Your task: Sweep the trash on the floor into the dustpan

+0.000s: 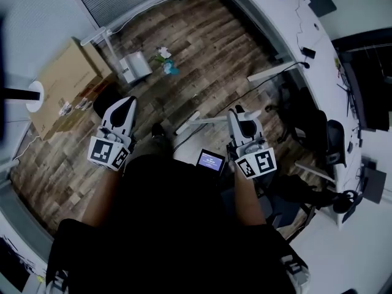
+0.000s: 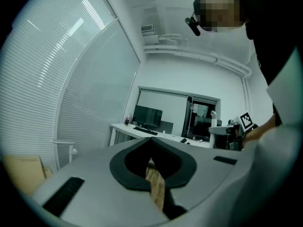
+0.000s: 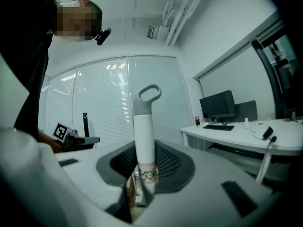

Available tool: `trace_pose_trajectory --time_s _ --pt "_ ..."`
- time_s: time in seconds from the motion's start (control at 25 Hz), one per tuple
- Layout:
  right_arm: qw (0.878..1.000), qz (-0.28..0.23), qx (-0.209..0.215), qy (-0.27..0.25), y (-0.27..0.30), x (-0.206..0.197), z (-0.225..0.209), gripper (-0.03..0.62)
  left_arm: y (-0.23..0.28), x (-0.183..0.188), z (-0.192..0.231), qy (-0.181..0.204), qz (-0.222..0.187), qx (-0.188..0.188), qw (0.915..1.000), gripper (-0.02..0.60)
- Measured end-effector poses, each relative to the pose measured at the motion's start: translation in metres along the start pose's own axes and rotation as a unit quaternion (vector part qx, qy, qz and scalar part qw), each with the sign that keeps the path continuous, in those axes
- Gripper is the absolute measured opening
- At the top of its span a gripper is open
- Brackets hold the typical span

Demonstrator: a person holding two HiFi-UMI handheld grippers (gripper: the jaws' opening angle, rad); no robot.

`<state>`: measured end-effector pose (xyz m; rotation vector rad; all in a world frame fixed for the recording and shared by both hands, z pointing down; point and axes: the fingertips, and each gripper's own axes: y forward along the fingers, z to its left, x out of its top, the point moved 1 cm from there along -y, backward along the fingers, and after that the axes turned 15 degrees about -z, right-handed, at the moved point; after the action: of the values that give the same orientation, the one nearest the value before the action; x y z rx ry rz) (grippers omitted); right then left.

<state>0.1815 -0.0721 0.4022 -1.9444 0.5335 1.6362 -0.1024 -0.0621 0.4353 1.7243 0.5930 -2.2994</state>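
Observation:
The trash point(image 1: 165, 60), crumpled white scraps with a teal piece, lies on the wooden floor far ahead of both grippers. Just left of it stands a white boxy thing point(image 1: 135, 66), possibly the dustpan. My left gripper point(image 1: 124, 105) is level and shut, with nothing between its jaws; in the left gripper view point(image 2: 151, 148) only floor shows through the slit. My right gripper point(image 1: 239, 116) is shut on a white handle point(image 3: 144, 136) with a grey loop at its top, standing upright between the jaws. What hangs at the handle's lower end is hidden.
A flat cardboard box point(image 1: 64, 84) lies at the left by the blinds. A long white desk point(image 1: 288, 23) curves along the right, with a dark office chair point(image 1: 318, 139) and white desk legs point(image 1: 196, 120) near me. A small lit screen point(image 1: 211, 161) sits by my feet.

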Motion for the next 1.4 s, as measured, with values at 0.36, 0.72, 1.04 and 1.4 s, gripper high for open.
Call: trace_pose_trajectory --time_s 0.36,0.72,1.04,1.4 --pt "0.999 -0.03 0.03 -0.023 0.124 0.016 -0.06 0.092 0.062 0.027 0.104 0.01 -0.028 0.041 0.9987 -0.005" --pt "0.997 -0.031 0.067 -0.027 0.239 -0.002 -0.114 0.092 0.098 0.022 0.179 0.027 -0.013 0.09 0.9955 -0.005" --pt "0.984 -0.007 0.176 0.018 0.322 -0.034 -0.17 0.092 0.153 0.006 0.233 0.092 0.067 0.148 0.9825 0.016" --pt "0.957 0.029 0.284 0.056 0.385 -0.073 -0.209 0.092 0.173 -0.019 0.301 0.23 0.314 0.063 0.9189 0.141"
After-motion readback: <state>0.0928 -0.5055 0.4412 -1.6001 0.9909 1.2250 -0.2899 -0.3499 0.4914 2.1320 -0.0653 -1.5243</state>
